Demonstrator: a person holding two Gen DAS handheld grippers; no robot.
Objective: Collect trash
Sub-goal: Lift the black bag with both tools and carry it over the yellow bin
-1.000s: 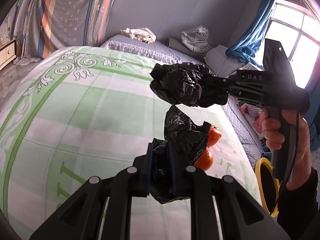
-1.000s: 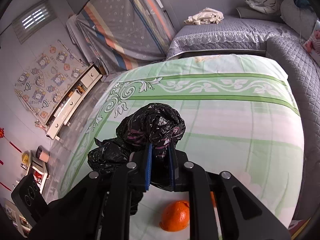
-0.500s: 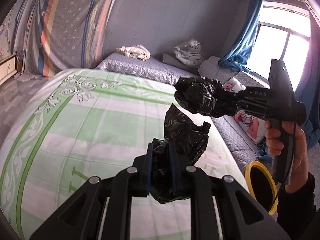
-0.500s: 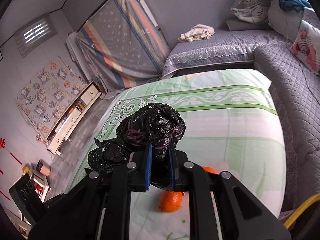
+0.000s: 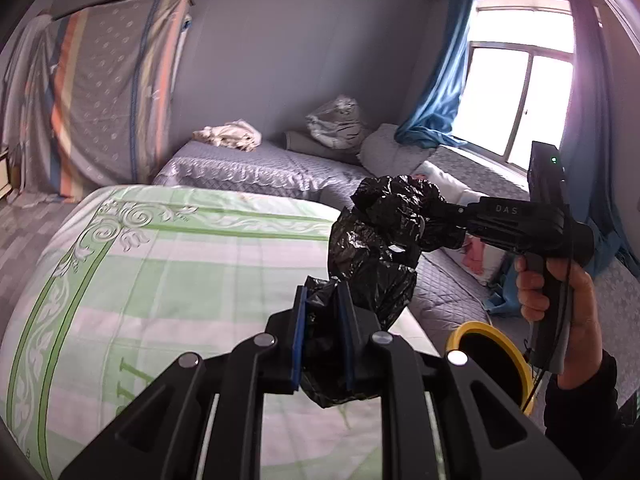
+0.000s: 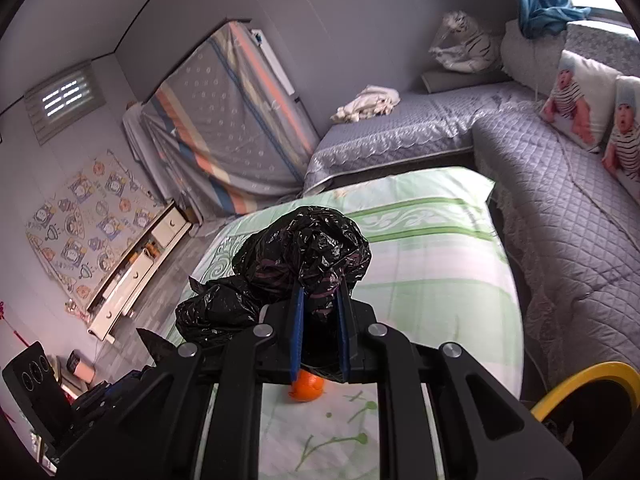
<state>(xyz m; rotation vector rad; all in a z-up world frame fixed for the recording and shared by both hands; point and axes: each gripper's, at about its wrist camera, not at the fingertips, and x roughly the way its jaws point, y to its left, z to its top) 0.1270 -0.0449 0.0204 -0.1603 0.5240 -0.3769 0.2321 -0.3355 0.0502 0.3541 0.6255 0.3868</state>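
A crumpled black plastic bag [image 5: 376,256] hangs in the air between both grippers, above the right edge of the green-and-white bed [image 5: 160,280]. My left gripper [image 5: 323,334] is shut on its lower end. My right gripper [image 6: 320,330] is shut on its upper bunch [image 6: 308,252]; in the left wrist view it comes in from the right [image 5: 436,220]. A yellow-rimmed bin [image 5: 490,360] stands on the floor beside the bed, below and right of the bag; its rim also shows in the right wrist view [image 6: 588,384]. An orange [image 6: 307,388] lies on the bed under the right gripper.
A grey quilted corner sofa [image 6: 540,208] runs along the far and right walls, with a cloth heap [image 5: 228,136], a wrapped tiger toy [image 6: 464,44] and baby-print cushions [image 6: 576,96]. A covered mattress [image 5: 108,96] leans on the left wall. A white drawer unit [image 6: 132,280] stands by the wall.
Both grippers have lifted the bag and moved it right, off the bed's middle toward the yellow bin. The oranges have dropped out of the left wrist view. Both grips are unchanged.
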